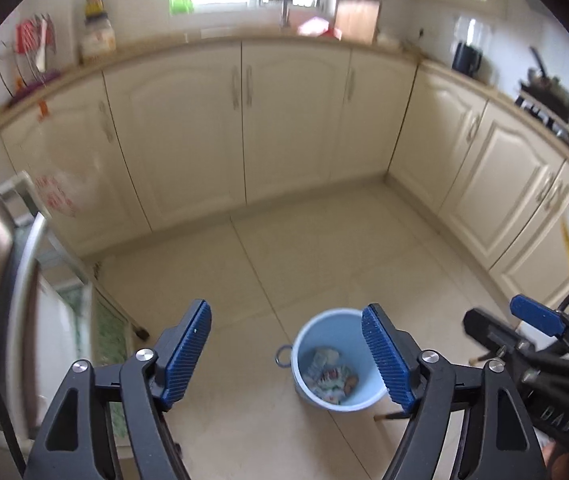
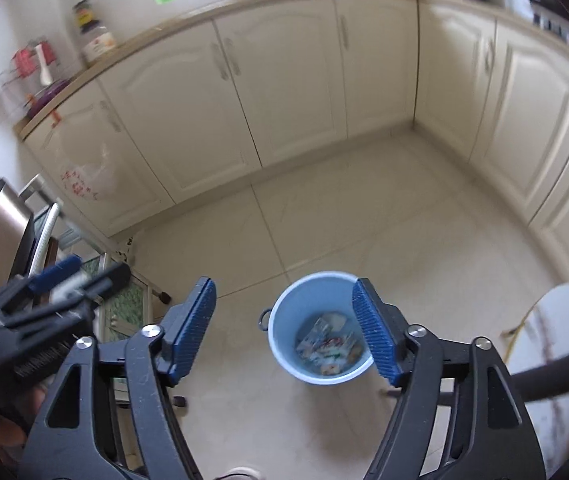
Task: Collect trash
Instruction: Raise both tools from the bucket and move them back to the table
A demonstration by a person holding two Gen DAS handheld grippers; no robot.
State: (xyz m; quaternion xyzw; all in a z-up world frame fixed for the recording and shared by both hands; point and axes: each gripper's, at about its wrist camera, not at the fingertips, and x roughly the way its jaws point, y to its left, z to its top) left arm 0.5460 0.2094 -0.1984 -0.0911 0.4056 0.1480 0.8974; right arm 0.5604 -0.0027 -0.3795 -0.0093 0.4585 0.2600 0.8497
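Very little writing can be read in these pictures. In the left wrist view, the black body of the right gripper (image 1: 540,320) carries pale raised letters near the lower right edge; they look like "DAS", but the first and last letters are not sure. A clear plastic bag (image 1: 58,196) hanging at the cabinets shows red printed characters, too blurred to read; the same bag (image 2: 84,184) in the right wrist view gives only red marks. A jar (image 2: 98,40) on the counter has a yellow and white label, unreadable. The wrappers in the blue bucket (image 2: 284,320) show colours only.
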